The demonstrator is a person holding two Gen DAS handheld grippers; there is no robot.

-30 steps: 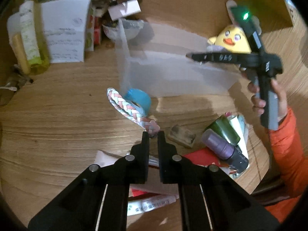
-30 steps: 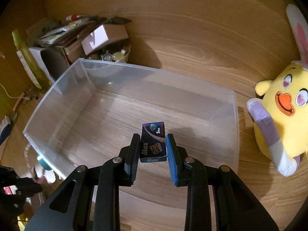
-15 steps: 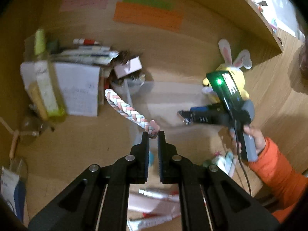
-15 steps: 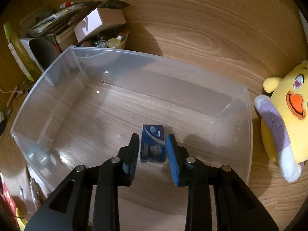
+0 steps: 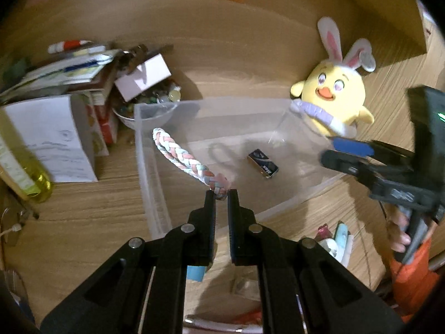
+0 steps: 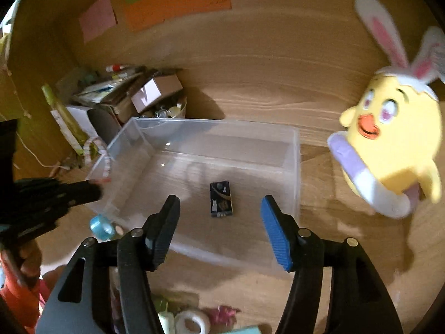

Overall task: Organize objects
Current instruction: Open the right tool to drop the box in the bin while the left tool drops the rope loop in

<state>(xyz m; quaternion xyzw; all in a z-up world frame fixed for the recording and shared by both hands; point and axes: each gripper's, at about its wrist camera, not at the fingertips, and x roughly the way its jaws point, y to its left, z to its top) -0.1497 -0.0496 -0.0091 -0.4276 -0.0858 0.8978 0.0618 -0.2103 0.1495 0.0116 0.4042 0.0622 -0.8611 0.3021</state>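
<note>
My left gripper (image 5: 221, 194) is shut on one end of a braided pink, white and pale-blue band (image 5: 183, 162) and holds it up above the near left part of a clear plastic bin (image 5: 144, 150). A small dark blue box (image 5: 262, 163) lies flat on the bin floor; it also shows in the right wrist view (image 6: 221, 199). My right gripper (image 6: 219, 211) is open and empty, raised above the bin's (image 6: 296, 172) near side. The left gripper (image 6: 69, 194) and the band (image 6: 94, 153) show at the left in the right wrist view.
A yellow plush chick with bunny ears (image 5: 333, 94) stands right of the bin. A pile of papers, boxes and a bowl of small items (image 5: 144, 94) sits at the back left. A blue tape roll (image 6: 101, 226) and loose items (image 6: 192, 323) lie in front.
My right gripper let go of the dark blue box, opened wide and drew back. My left gripper carried the band from the clutter to above the bin.
</note>
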